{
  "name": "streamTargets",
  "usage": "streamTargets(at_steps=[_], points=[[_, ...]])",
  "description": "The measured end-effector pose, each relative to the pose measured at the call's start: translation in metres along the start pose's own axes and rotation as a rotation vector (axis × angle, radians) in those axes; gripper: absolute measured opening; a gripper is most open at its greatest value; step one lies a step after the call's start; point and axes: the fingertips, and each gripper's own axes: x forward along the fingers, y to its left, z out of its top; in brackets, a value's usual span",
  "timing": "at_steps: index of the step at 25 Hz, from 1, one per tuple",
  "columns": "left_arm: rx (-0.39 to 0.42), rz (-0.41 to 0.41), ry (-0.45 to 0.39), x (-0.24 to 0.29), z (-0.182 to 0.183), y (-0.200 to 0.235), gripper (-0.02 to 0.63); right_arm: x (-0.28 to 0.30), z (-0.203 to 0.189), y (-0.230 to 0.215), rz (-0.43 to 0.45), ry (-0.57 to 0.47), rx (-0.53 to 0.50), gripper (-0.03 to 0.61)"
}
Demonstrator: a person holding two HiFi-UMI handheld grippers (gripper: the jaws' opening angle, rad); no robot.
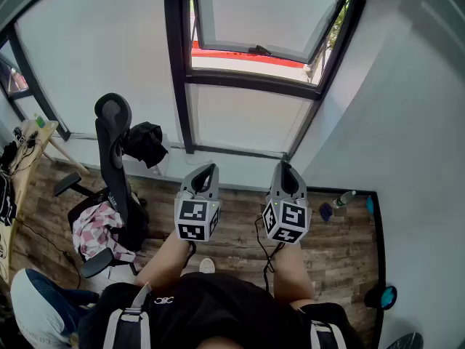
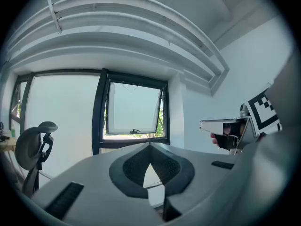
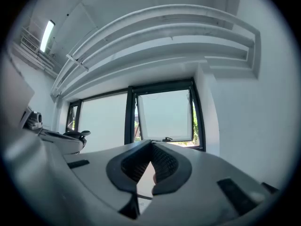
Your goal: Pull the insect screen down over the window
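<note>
Window [image 1: 254, 17] ahead, sash swung open; I hold left tongs [image 1: 206, 169] and right tongs [image 1: 286, 167] level, both pressed together, empty.

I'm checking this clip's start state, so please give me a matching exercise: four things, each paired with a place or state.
Things:
1 sash
2 chair
3 bottle
4 left gripper

Places or states:
a shut, empty
b on the floor, at the right
c swung open
d black, at the left

Pairs: 1-c; 2-d; 3-b; 4-a
</note>
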Motion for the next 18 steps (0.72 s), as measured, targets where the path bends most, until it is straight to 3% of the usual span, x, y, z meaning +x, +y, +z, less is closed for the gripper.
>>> streamTargets(at_steps=[12, 18], points=[[0.016, -0.008, -0.027, 0.015, 0.009, 0.012, 0.008, 0.021, -0.002, 0.013, -0.001, 0.0, -0.044, 0.005], [0.026, -0.016, -0.035, 0.025, 0.013, 0.028, 0.008, 0.038, -0.003, 0.019, -0.008, -0.002, -0.02, 0.005]])
